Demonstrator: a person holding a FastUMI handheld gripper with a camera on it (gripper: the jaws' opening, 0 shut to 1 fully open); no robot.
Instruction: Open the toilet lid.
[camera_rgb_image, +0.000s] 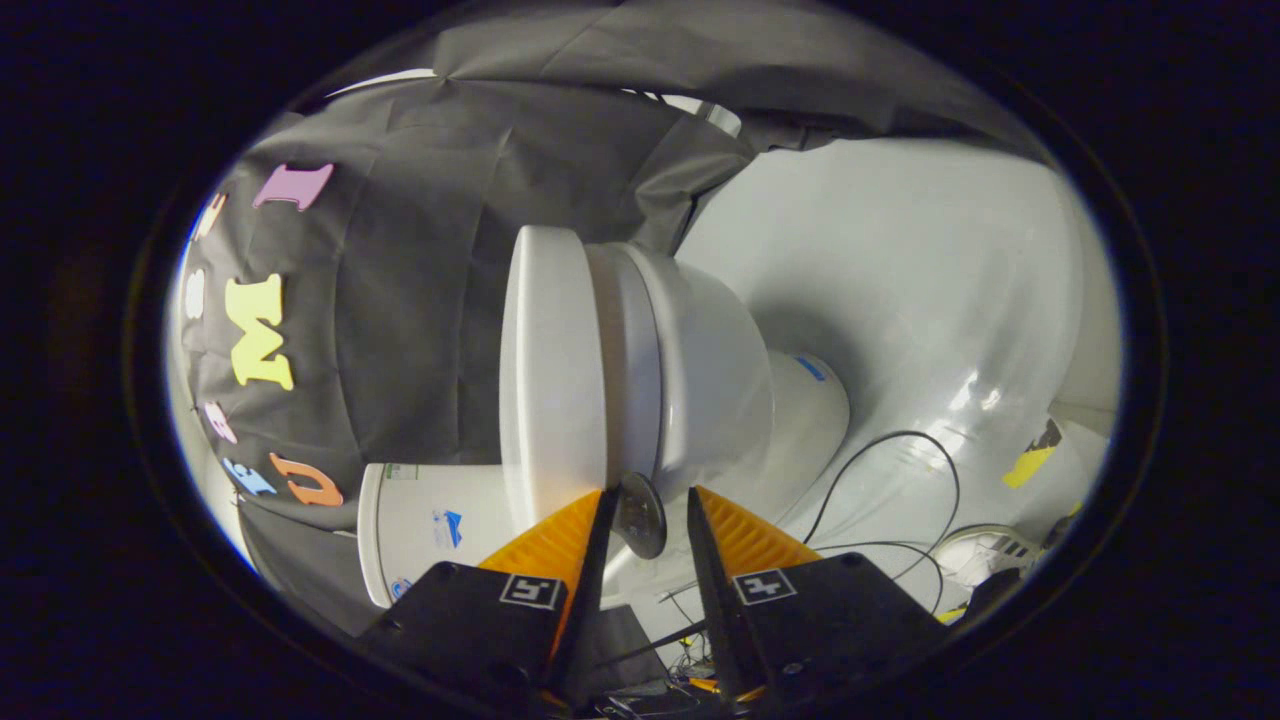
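The view is rolled sideways. The white toilet stands with its closed lid (552, 360) lying flat on the seat (632, 370), above the bowl (712, 370) and the pedestal (805, 400). The tank (420, 530) is beside the left finger. My gripper (647, 497) is close to the rear side of the toilet, with its fingertips at the edge where lid and seat meet. The fingers stand a little apart. A round shiny disc (641, 515) sits in the gap between them, narrower than the gap, and neither finger visibly presses on it.
Black cloth hangs behind the toilet. The white floor (900, 280) stretches beyond the pedestal, with thin black cables (905, 470) looping over it. A shoe (985, 550) and a yellow tape mark (1030, 465) lie past the right finger.
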